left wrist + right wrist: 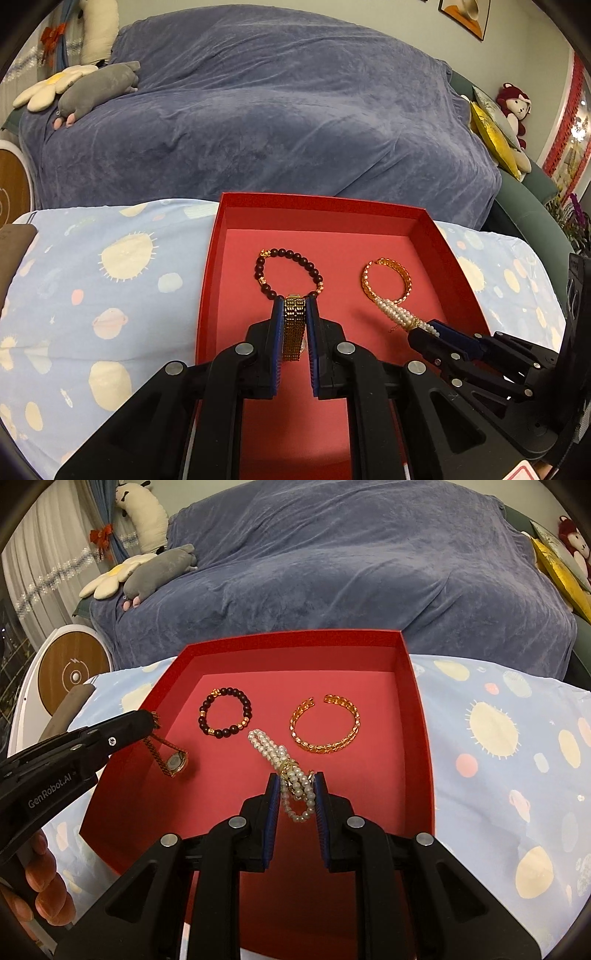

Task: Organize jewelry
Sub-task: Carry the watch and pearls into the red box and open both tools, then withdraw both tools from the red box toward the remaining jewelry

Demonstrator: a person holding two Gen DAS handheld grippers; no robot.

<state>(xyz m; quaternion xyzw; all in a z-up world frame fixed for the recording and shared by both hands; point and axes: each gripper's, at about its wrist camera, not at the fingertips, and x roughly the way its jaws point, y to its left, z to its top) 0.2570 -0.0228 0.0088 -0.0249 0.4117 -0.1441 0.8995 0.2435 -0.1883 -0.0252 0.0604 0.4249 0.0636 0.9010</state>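
Red box [413, 686] on patterned cloth [517, 738]: beaded bracelet [225, 716] at 11 o'clock, gold bangle [325, 725] at 1 o'clock. Left gripper [294, 306] clamps gold watch [294, 325]; right gripper [295, 786] clamps pearl bracelet [275, 749]

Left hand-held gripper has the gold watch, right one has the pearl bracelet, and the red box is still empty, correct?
Not empty: the right wrist view shows a dark beaded bracelet and a gold open cuff bangle lying in the red cardboard box. The rest holds.

One red box [413, 686]; four jewelry pieces: bead bracelet [225, 716], gold bangle [325, 723], pearl bracelet [280, 760], gold watch [173, 762].
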